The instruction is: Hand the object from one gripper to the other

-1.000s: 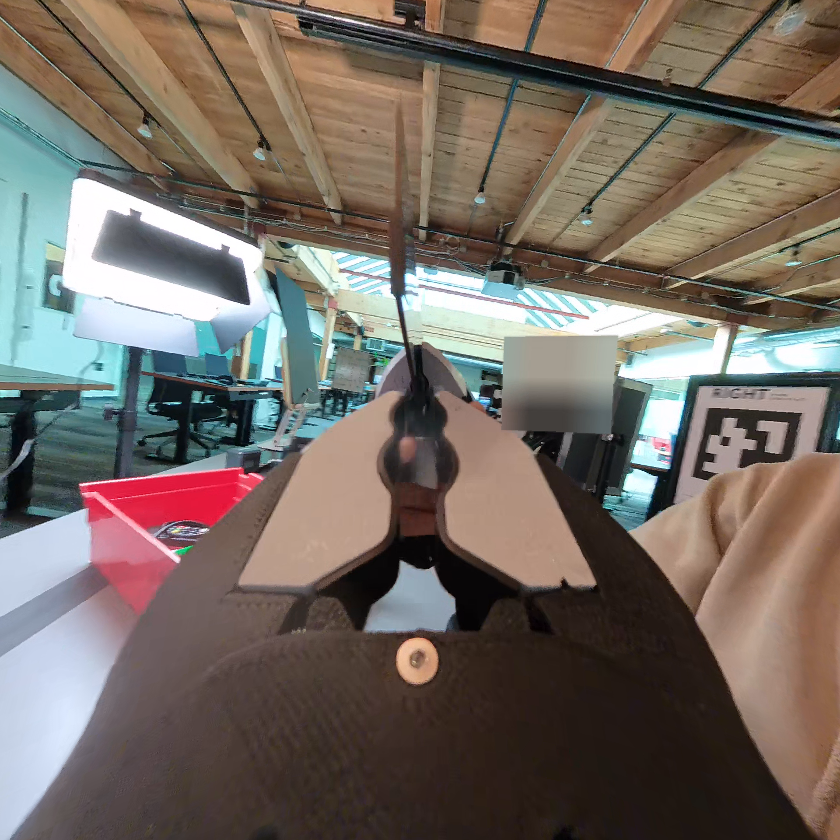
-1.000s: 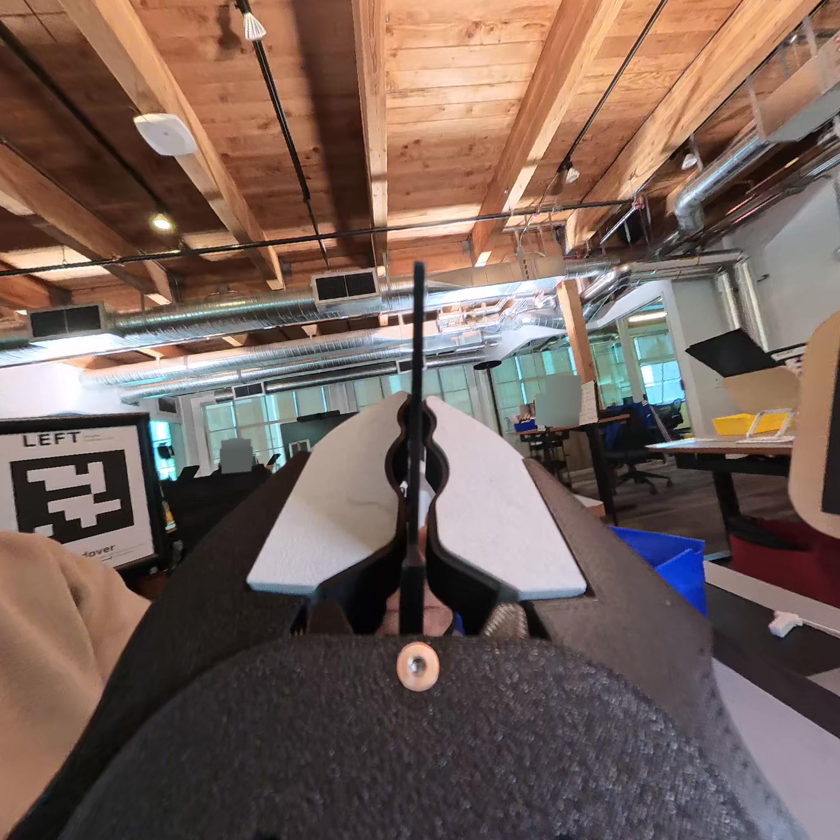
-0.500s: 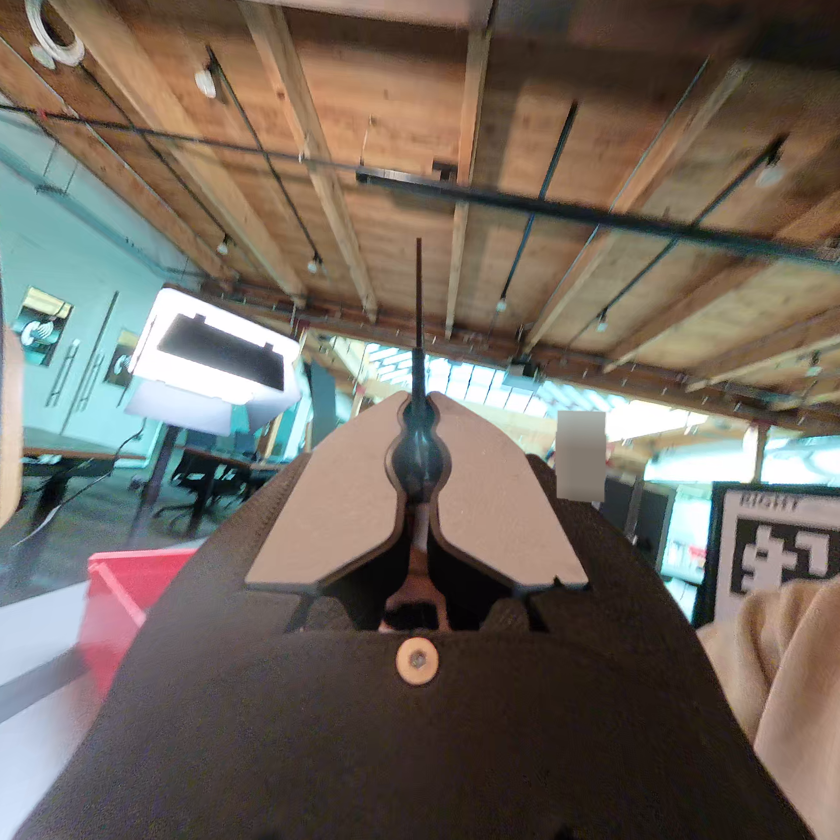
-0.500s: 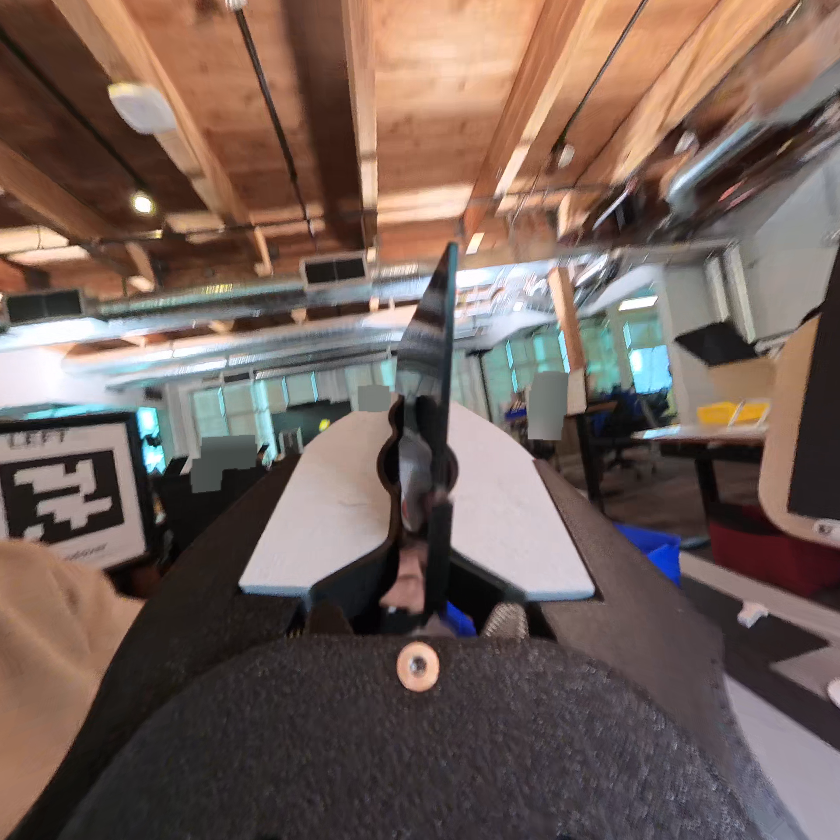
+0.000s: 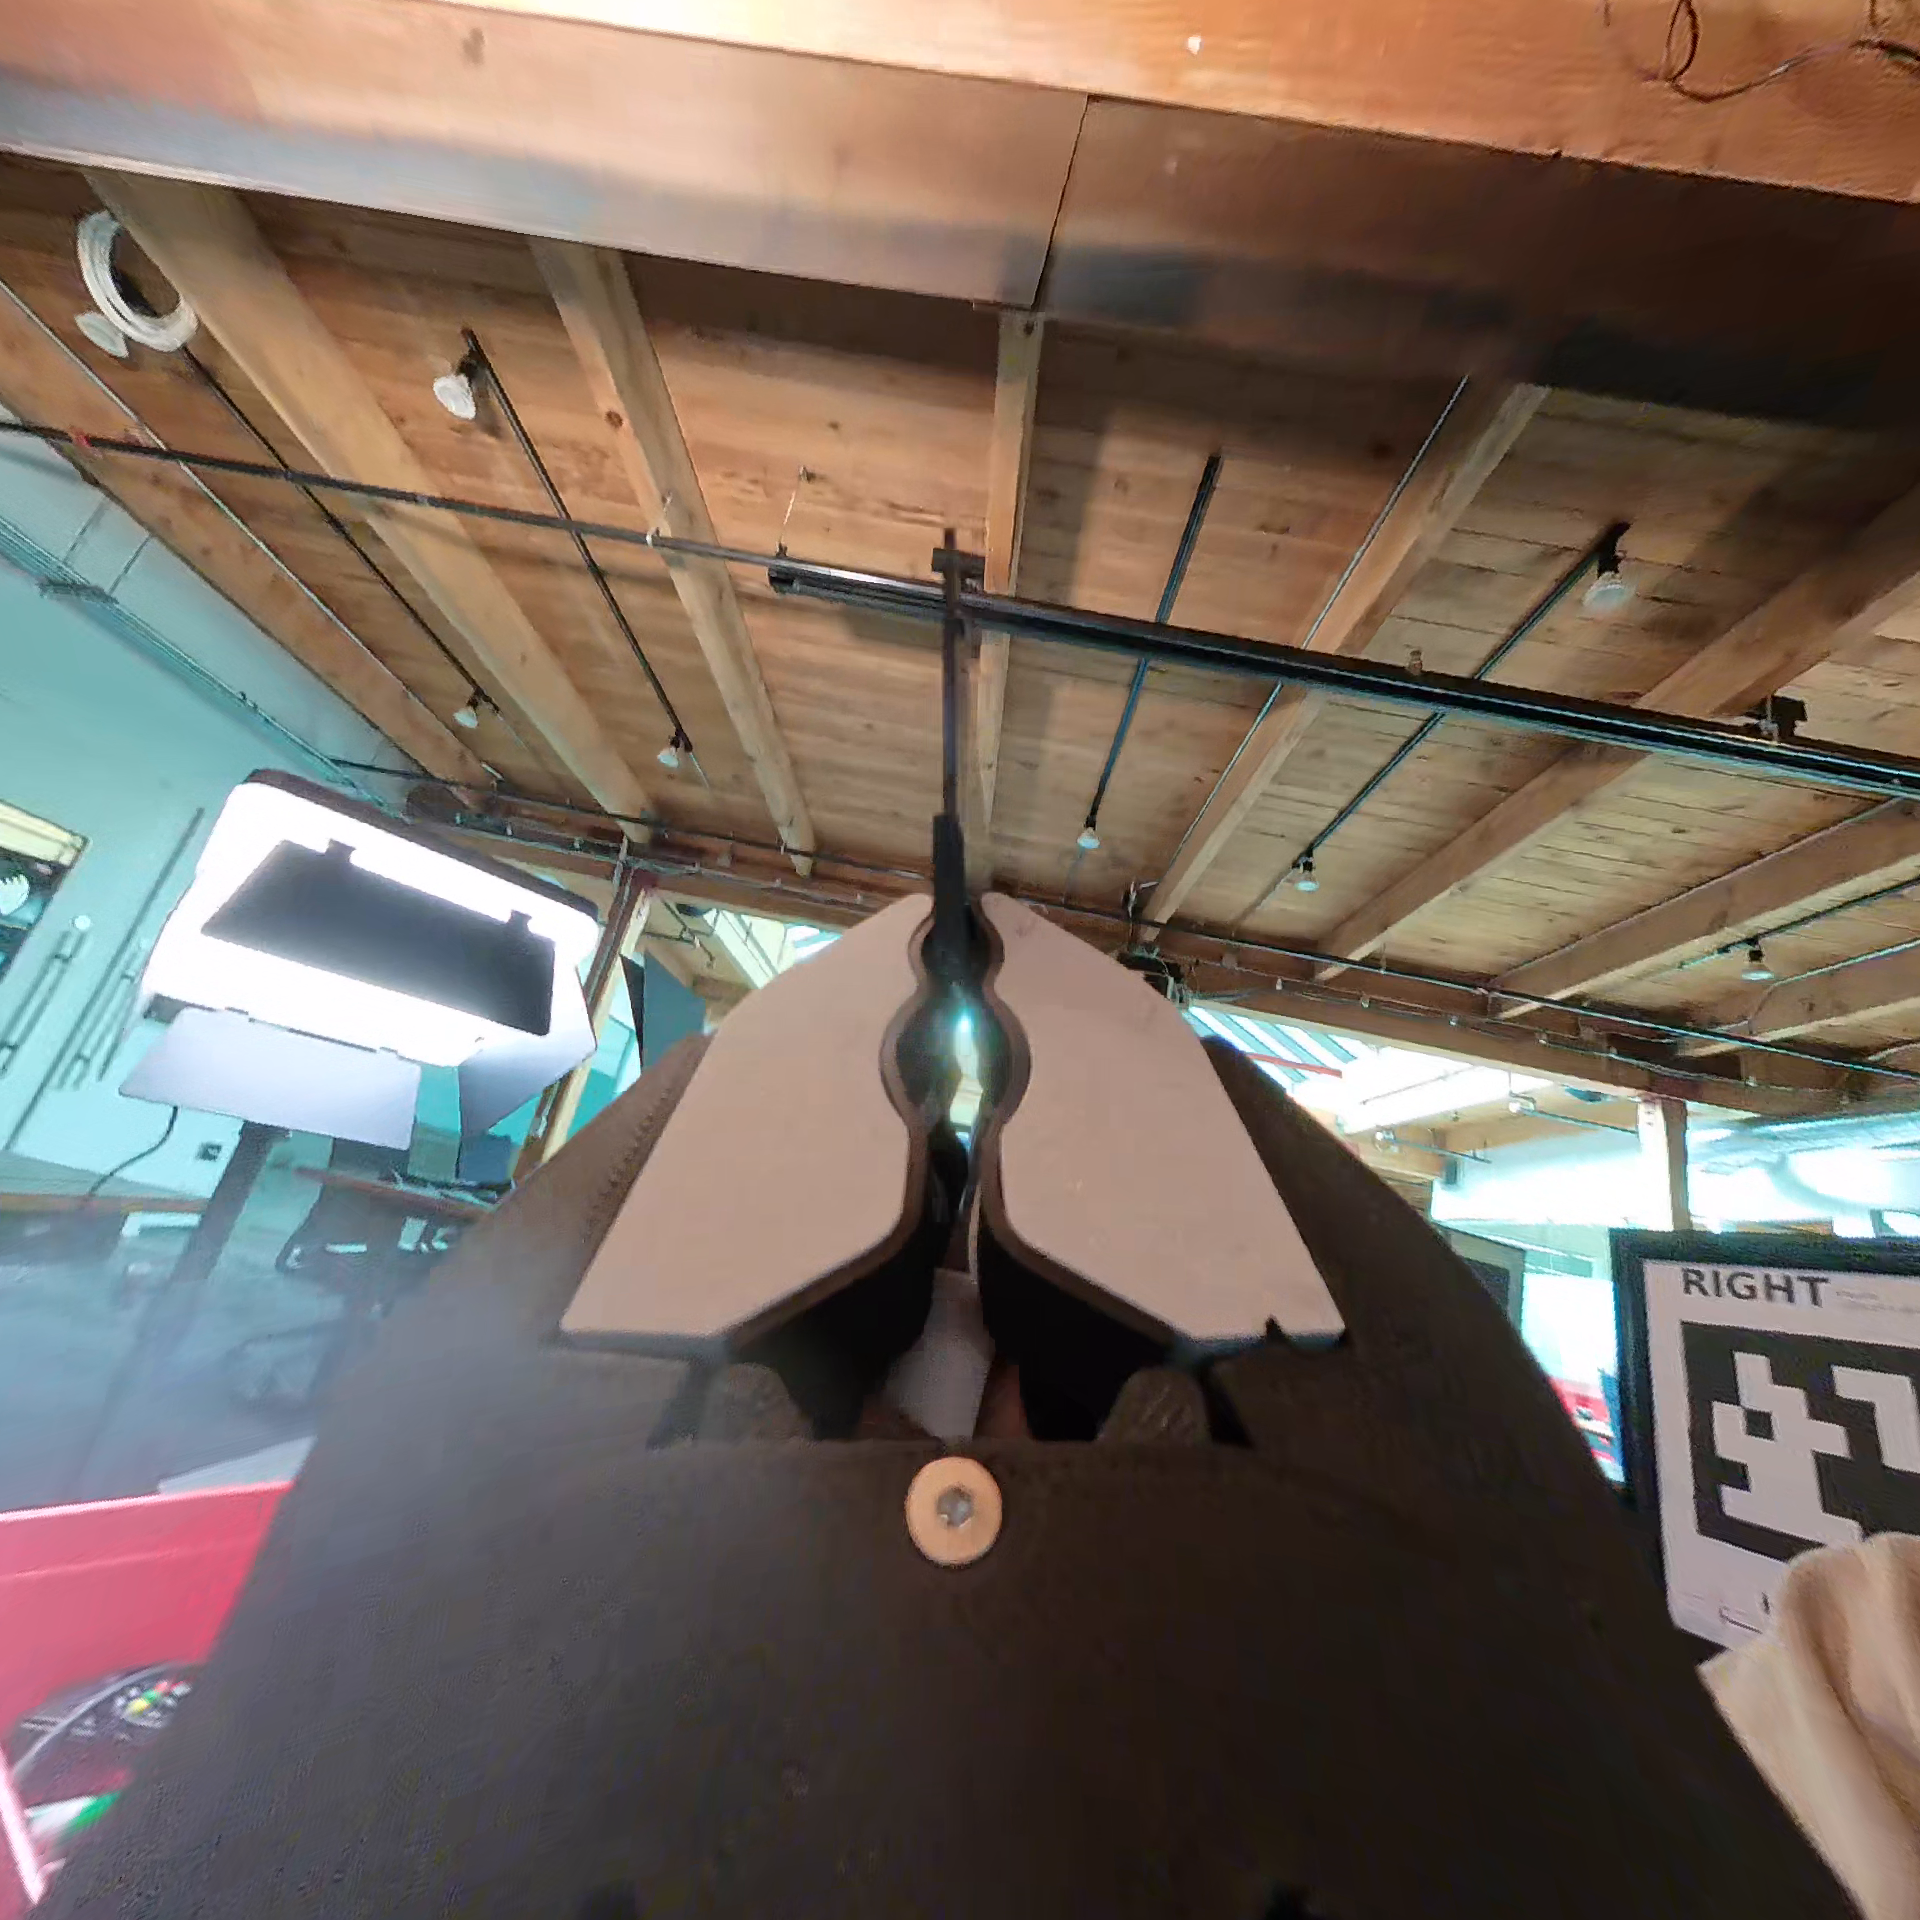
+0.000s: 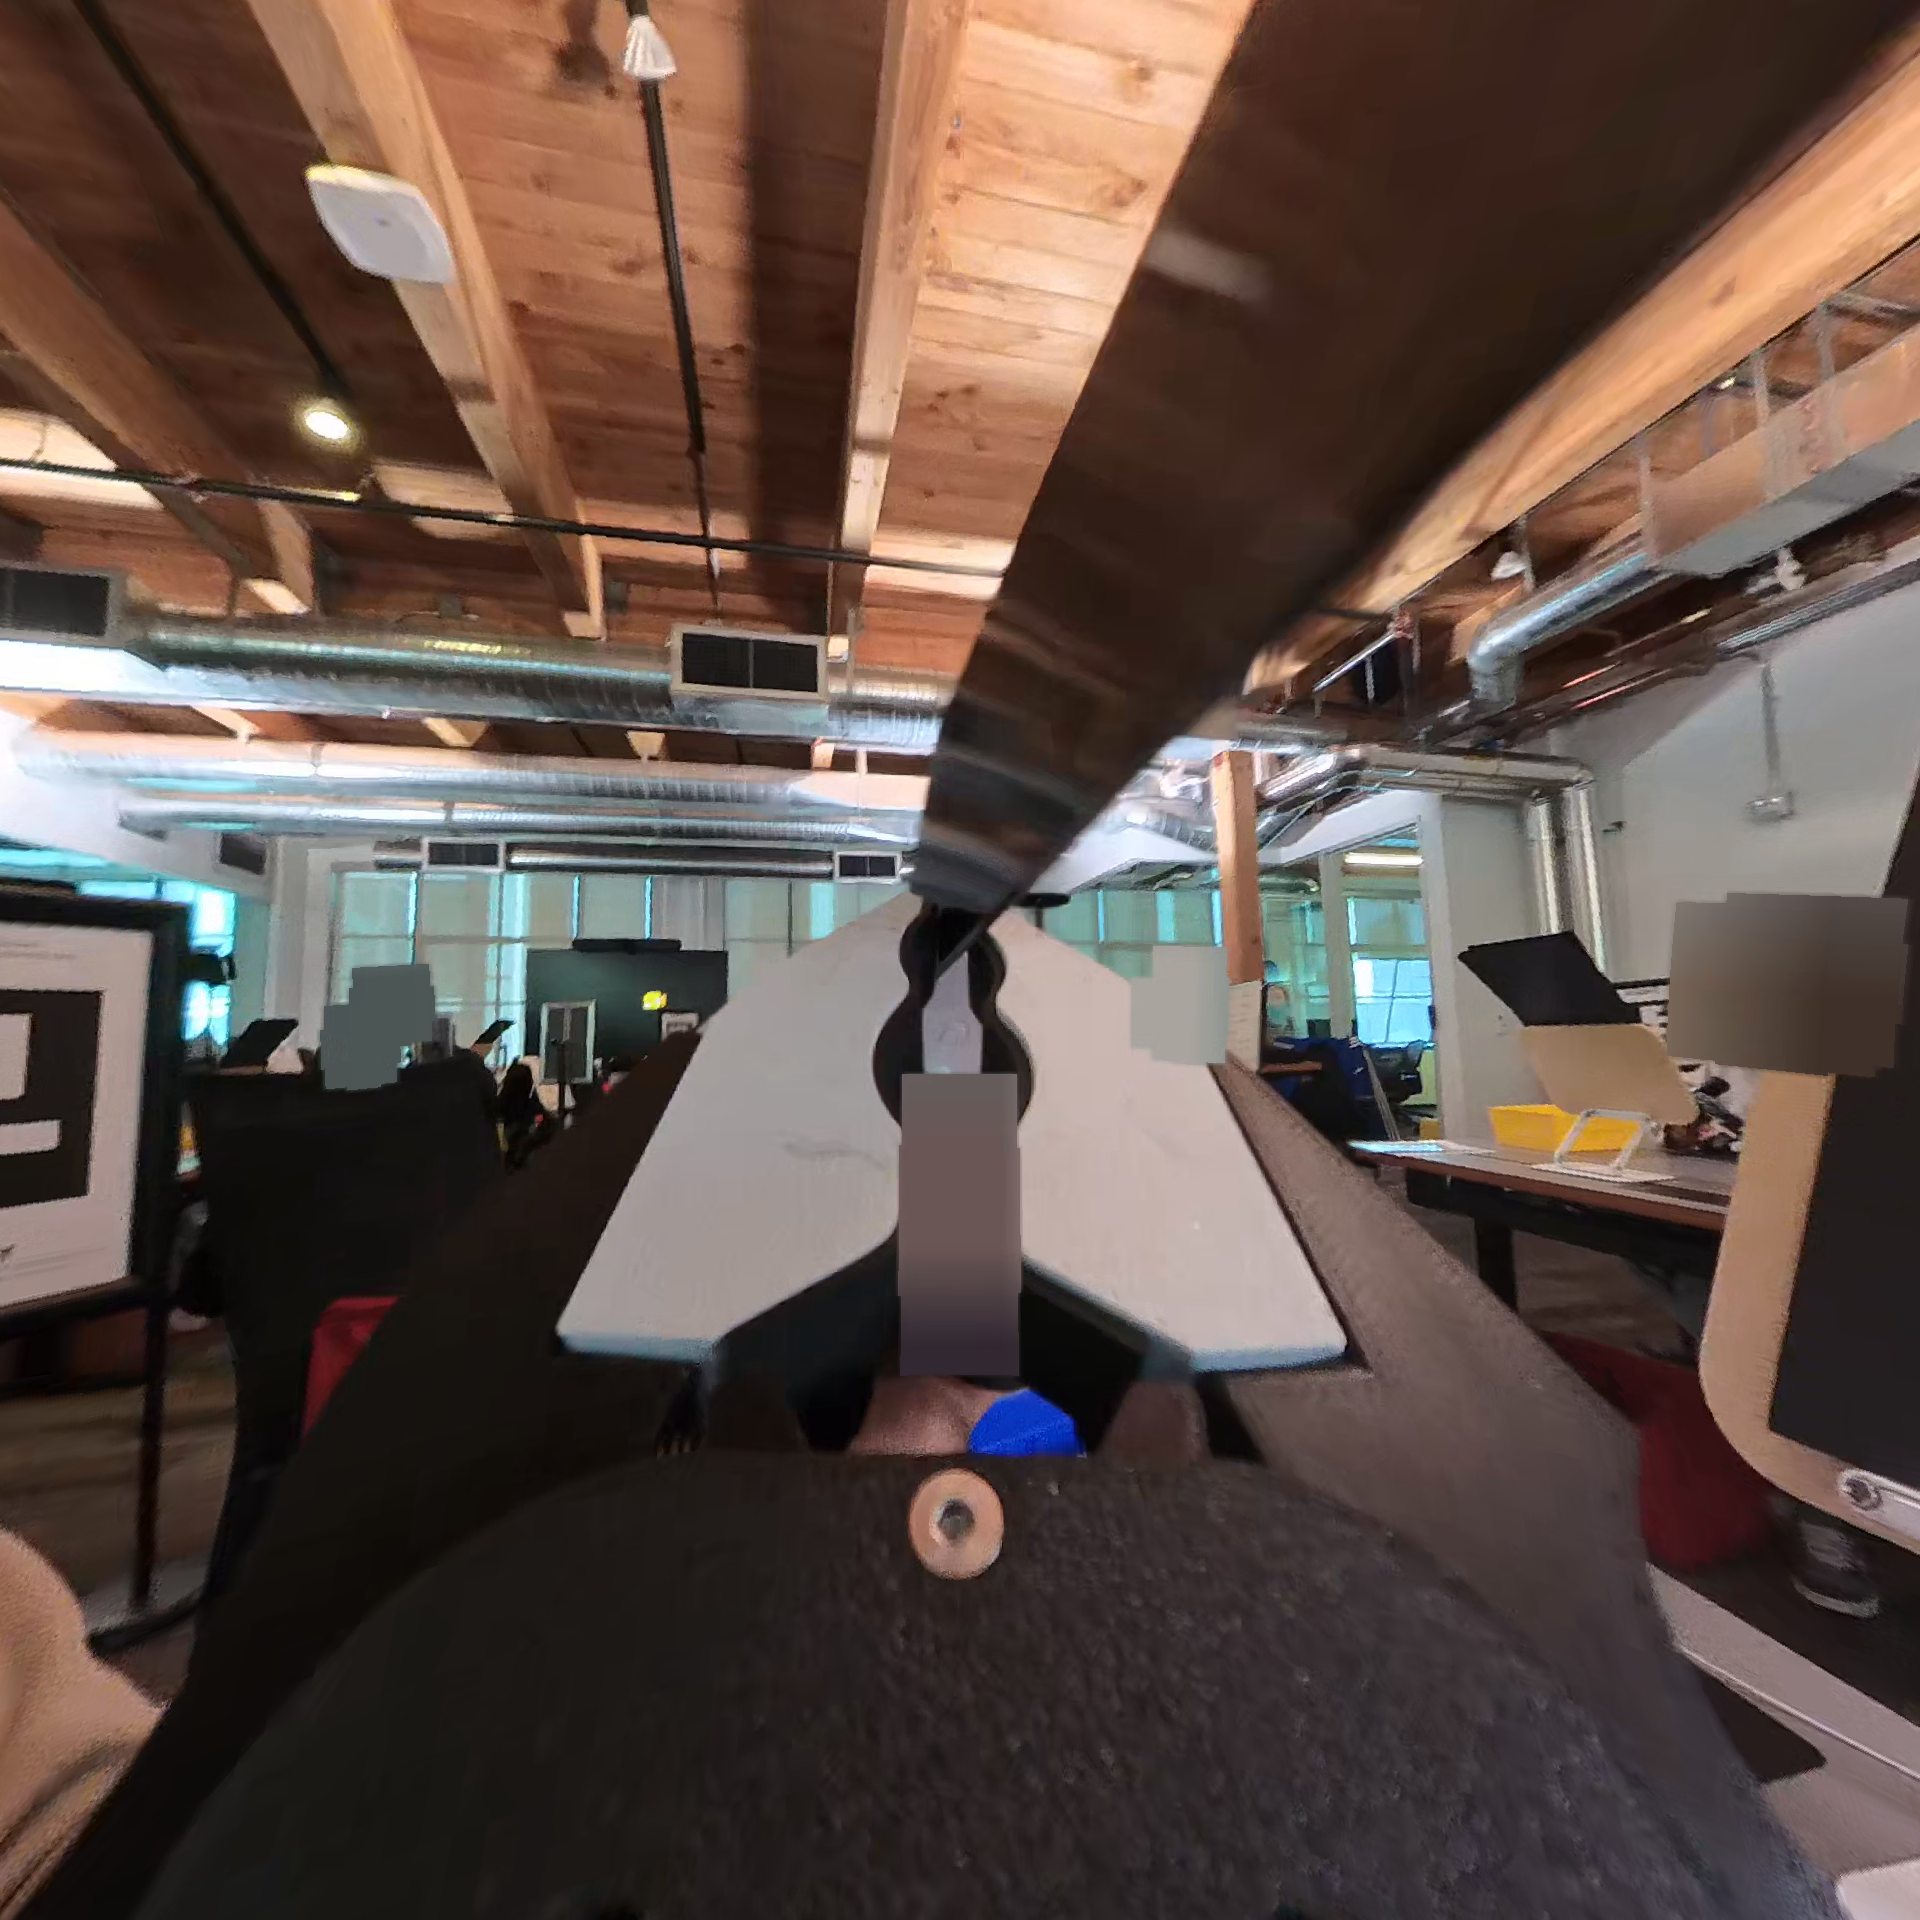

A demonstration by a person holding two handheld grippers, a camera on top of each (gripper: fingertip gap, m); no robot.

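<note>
My left gripper (image 5: 951, 914) points up toward the ceiling and is shut on a thin dark flat object (image 5: 948, 727). The object shows edge-on, standing straight up from the fingertips. My right gripper (image 6: 961, 914) is also shut on a dark glossy flat object (image 6: 1122, 468). It shows its broad reflective face and leans up and to the right, out of the frame. I cannot tell whether both grippers hold one and the same object. Neither gripper's fingers show in the other's view.
A red bin (image 5: 114, 1558) with a round item inside sits at lower left, and a studio light (image 5: 364, 935) stands behind it. Marker boards stand at the right (image 5: 1787, 1434) and the left (image 6: 62, 1112). A beige sleeve (image 5: 1849, 1714) is close. A wood-rimmed dark panel (image 6: 1818, 1195) fills the right edge. Both grippers' tips are close together, under 4 cm apart.
Both grippers have tilted up toward the ceiling. In the right wrist view the object turned from edge-on to broad face and swung to the upper right. Both grippers stayed shut.
</note>
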